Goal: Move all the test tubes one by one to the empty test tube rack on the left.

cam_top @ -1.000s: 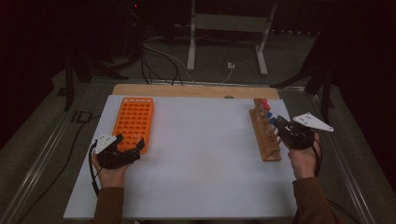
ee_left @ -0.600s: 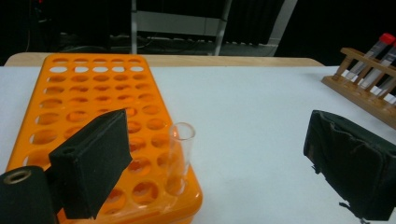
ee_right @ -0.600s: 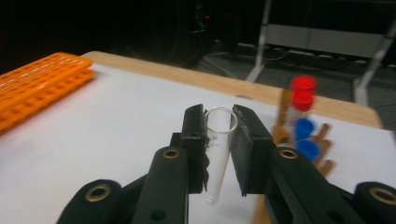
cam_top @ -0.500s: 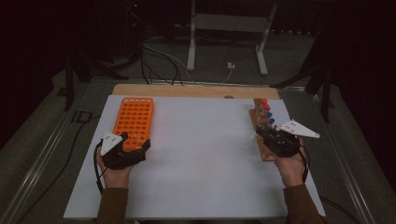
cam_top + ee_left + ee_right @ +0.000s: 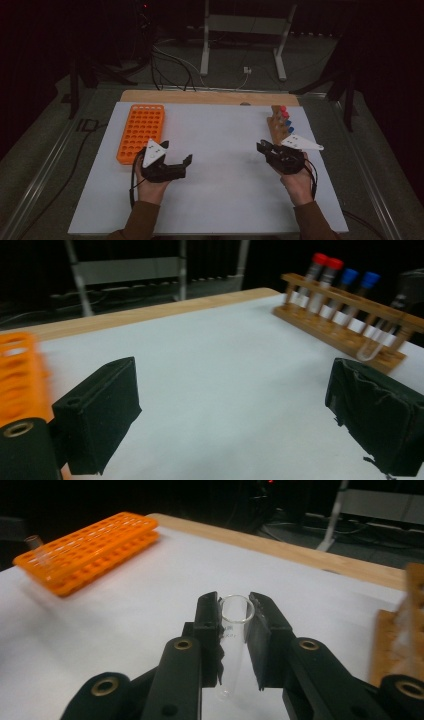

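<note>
My right gripper is shut on a clear, uncapped glass test tube, held upright with its open mouth on top. In the high view this gripper hovers just left of the wooden tube rack, which holds tubes with red caps and blue caps. My left gripper stands open with nothing between its jaws, right of the near end of the orange rack. In the left gripper view its fingers spread wide over the white sheet.
A white sheet covers the table, with a wooden strip along its far edge. A metal stand and cables lie on the floor beyond. Metal rails run along both table sides.
My left gripper has moved right, away from the orange rack's near end. My right gripper has moved left and nearer, off the wooden rack, with the tube in it.
</note>
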Motion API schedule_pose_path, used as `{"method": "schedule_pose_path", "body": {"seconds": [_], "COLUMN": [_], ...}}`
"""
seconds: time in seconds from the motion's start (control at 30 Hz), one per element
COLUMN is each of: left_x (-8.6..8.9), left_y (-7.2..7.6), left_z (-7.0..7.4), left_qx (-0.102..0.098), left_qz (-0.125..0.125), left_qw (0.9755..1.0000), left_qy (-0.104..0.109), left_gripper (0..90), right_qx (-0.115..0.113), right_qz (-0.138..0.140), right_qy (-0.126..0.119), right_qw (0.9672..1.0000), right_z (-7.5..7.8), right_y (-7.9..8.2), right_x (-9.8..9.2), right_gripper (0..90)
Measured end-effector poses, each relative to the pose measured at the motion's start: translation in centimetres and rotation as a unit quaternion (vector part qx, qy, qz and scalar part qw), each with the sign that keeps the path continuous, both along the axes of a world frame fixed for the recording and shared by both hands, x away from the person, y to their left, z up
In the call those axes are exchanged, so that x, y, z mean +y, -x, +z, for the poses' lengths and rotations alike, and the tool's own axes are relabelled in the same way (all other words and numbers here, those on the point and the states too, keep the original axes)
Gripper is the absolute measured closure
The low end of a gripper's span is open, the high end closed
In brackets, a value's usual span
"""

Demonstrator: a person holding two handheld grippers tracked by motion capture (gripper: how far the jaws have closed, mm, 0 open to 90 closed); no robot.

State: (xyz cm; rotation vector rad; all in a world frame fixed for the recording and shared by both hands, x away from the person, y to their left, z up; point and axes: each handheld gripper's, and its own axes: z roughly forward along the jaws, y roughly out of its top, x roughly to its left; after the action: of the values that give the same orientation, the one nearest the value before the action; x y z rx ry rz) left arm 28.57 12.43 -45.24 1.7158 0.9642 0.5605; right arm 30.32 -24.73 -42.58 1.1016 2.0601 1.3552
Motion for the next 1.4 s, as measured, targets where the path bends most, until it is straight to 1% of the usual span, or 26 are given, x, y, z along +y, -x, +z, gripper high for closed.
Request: {"method": "schedule_pose_path", "body": {"seconds": [0.03,0.07,0.13,0.23,0.4,0.47,0.5,0.53,0.63,0.67,0.7,0.73,0.77,0.8,0.83,0.87,0.9,0.93,0.97,1.03,1.13,1.2,1.3,1.37,1.4], "left_x": [-0.6,-1.3,-2.6,-4.6,-7.6,-8.6,-9.6,-9.6,-11.0,-11.4,-11.7,-12.0,-12.2,-12.3,-12.3,-12.3,-12.3,-12.3,-12.3,-12.3,-12.3,-12.3,-12.3,-12.2,-12.1], "left_y": [-0.1,-0.2,-0.3,-0.4,-0.4,-0.4,-0.4,-0.4,-0.3,-0.2,-0.2,-0.1,-0.1,-0.1,-0.1,-0.1,-0.2,-0.2,-0.2,-0.2,-0.2,0.0,0.0,-0.1,-0.2], "left_z": [0.0,-0.1,-0.2,-0.4,-0.8,-0.9,-1.1,-1.1,-1.4,-1.5,-1.5,-1.6,-1.6,-1.6,-1.6,-1.6,-1.7,-1.7,-1.7,-1.8,-1.7,-1.7,-1.7,-1.7,-1.7], "left_qx": [0.0,0.0,0.001,0.001,0.001,0.003,0.004,0.004,0.001,0.0,-0.002,-0.003,-0.004,-0.005,-0.003,-0.002,0.001,0.002,0.004,0.006,0.006,0.003,0.001,0.003,0.003], "left_qz": [-0.007,-0.014,-0.028,-0.052,-0.091,-0.106,-0.121,-0.121,-0.136,-0.14,-0.141,-0.142,-0.144,-0.147,-0.151,-0.154,-0.159,-0.165,-0.17,-0.177,-0.181,-0.182,-0.181,-0.178,-0.175], "left_qw": [1.0,0.9999,0.9996,0.9984,0.9954,0.994,0.9923,0.9923,0.99,0.9893,0.9889,0.9887,0.9883,0.9878,0.9873,0.9869,0.9862,0.9853,0.9845,0.983,0.9823,0.9822,0.9822,0.9829,0.9834], "left_qy": [-0.002,-0.003,-0.01,-0.021,-0.029,-0.027,-0.027,-0.027,-0.039,-0.043,-0.048,-0.05,-0.051,-0.052,-0.049,-0.047,-0.045,-0.044,-0.045,-0.048,-0.048,-0.046,-0.048,-0.048,-0.047], "left_gripper": [7.9,7.9,7.9,8.6,11.5,14.7,15.4,16.2,17.2,19.0,19.0,25.4,25.4,30.3,41.7,41.7,52.0,56.2,56.2,62.7,70.4,74.4,75.8,75.9,76.0], "right_qx": [0.0,0.004,0.006,0.015,0.021,0.025,0.026,0.027,0.031,0.034,0.034,0.035,0.035,0.035,0.037,0.037,0.039,0.04,0.04,0.041,0.043,0.042,0.042,0.041,0.036], "right_qz": [0.0,0.008,0.013,0.032,0.049,0.059,0.062,0.065,0.075,0.079,0.079,0.084,0.084,0.086,0.09,0.09,0.094,0.096,0.096,0.098,0.1,0.1,0.1,0.099,0.1], "right_qy": [0.0,0.0,0.0,-0.003,-0.005,-0.008,-0.009,-0.011,-0.013,-0.015,-0.015,-0.014,-0.014,-0.014,-0.014,-0.014,-0.015,-0.016,-0.016,-0.016,-0.013,-0.013,-0.014,-0.019,-0.026], "right_qw": [1.0,1.0,0.9999,0.9994,0.9985,0.998,0.9977,0.9974,0.9966,0.9962,0.9962,0.9958,0.9958,0.9956,0.9951,0.9951,0.9947,0.9945,0.9945,0.9942,0.994,0.994,0.994,0.9941,0.994], "right_z": [0.0,-0.1,-0.2,-0.5,-0.7,-0.6,-0.6,-0.6,-0.6,-0.6,-0.6,-0.6,-0.6,-0.6,-0.6,-0.6,-0.6,-0.6,-0.6,-0.7,-0.7,-0.8,-0.7,-0.7,-0.5], "right_y": [0.0,0.1,0.2,0.5,0.8,1.0,1.0,1.1,1.2,1.3,1.3,1.4,1.4,1.4,1.5,1.5,1.5,1.5,1.5,1.5,1.6,1.6,1.6,1.5,1.5], "right_x": [0.0,0.6,0.9,1.9,2.9,3.5,3.6,3.7,4.1,4.2,4.2,4.5,4.5,4.6,4.7,4.7,4.8,4.9,4.9,5.0,5.1,5.2,5.1,5.0,4.7], "right_gripper": [76.1,76.1,76.1,76.1,76.0,76.0,76.0,76.0,76.0,76.0,76.0,75.9,75.9,75.9,76.0,76.0,76.0,76.0,76.0,76.0,76.0,76.0,75.2,67.9,57.9]}}
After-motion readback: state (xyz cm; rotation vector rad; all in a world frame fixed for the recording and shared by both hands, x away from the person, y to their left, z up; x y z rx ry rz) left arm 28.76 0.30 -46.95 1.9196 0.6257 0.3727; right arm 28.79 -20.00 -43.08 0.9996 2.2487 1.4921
